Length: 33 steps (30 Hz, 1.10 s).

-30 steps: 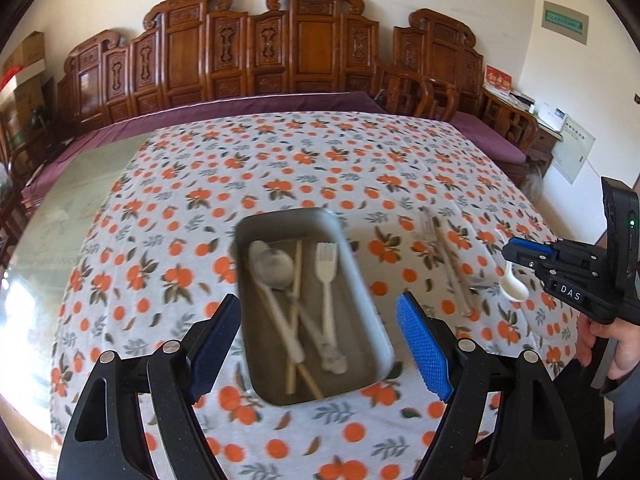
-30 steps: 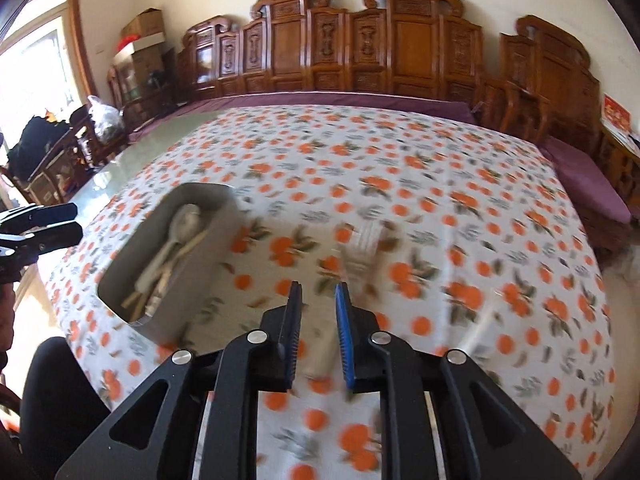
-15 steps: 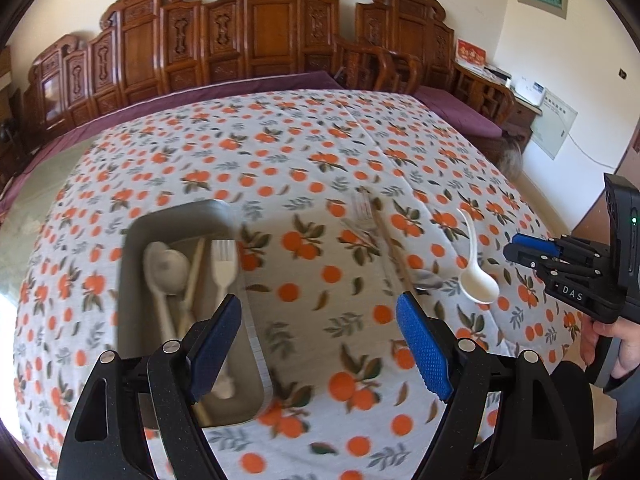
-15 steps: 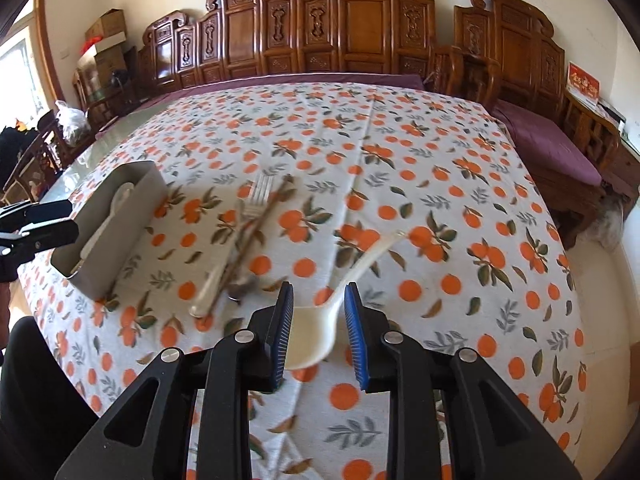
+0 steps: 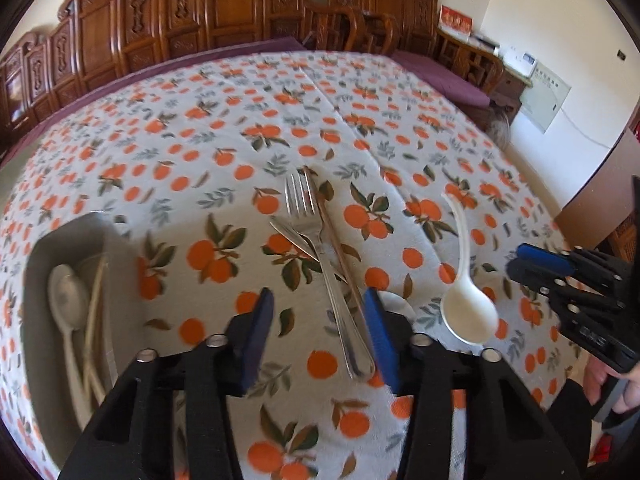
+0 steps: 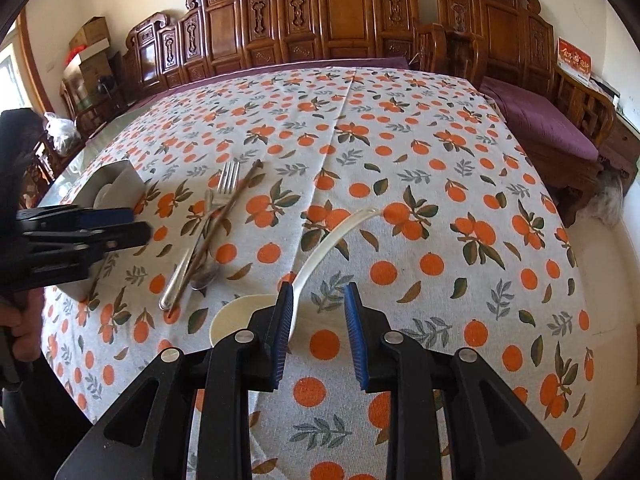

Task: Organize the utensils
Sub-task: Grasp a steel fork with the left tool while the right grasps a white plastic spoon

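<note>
A metal fork [image 5: 320,256] lies on the orange-print cloth, crossed by a brown chopstick [image 5: 340,252] and a metal spoon [image 5: 290,236]. My left gripper [image 5: 318,322] is open, its blue pads either side of the fork's handle end. A white plastic spoon [image 5: 466,308] lies to the right. A grey metal tray [image 5: 36,320] at the left holds a spoon, chopsticks and other utensils. My right gripper [image 6: 318,320] is open over the white spoon [image 6: 320,252]; its left pad sits over the spoon's neck. The fork pile [image 6: 208,232] and tray [image 6: 120,184] lie left of it.
The table [image 6: 440,184] is covered by the patterned cloth. Carved wooden chairs [image 6: 352,20] line its far side, and a purple-cushioned bench [image 6: 536,120] stands at the right. The left gripper body shows in the right wrist view [image 6: 76,236].
My left gripper has swung right from above the tray to the fork pile and its jaws have narrowed. My right gripper has opened wider and moved down over the white spoon.
</note>
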Tool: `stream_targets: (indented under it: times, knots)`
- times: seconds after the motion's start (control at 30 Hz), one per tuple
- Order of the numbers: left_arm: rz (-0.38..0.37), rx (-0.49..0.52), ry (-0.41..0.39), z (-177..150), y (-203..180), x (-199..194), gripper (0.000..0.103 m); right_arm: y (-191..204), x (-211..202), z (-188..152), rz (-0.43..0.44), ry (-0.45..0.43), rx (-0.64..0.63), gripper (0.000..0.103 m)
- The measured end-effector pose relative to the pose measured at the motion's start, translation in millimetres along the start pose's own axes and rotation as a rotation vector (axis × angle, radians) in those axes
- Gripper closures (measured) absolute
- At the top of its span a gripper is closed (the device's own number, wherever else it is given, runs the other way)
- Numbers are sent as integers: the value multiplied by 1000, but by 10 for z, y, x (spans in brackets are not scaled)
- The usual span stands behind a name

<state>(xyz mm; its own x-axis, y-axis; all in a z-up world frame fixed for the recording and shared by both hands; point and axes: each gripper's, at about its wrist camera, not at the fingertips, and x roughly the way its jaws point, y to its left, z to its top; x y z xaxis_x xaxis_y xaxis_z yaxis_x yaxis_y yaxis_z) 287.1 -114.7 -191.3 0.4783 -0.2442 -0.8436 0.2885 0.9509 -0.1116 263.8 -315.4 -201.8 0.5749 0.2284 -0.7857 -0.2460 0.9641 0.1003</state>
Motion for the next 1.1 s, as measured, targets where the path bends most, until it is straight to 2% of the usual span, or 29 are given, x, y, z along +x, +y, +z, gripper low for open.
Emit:
stream_targets:
  times: [0.23,0.43,0.53,0.57,0.6,0.7,1.1]
  knots:
    - [-24,-60,53,113,51,381,77,-30,23,-6,9,3,10,74]
    - [-35,-102,71,163,85,536,82,-51,31,-4,23,6,25,74]
    - [-22,-94,70,175,61,547,84,-75,38,2,21,3,36,74]
    - [-17,-90,72,181,47,552,86,-80,44,-2,21,4,42,74]
    - [-21,-91,75,189,43,558,94,-91,46,-4,22,6,46,74]
    - [-15,-107,81,211,41,549,97,-92,74,-15,25,16,45,74]
    - [-21,-45,28,50,53,160,97,-62,131,-23,27,25,48,74]
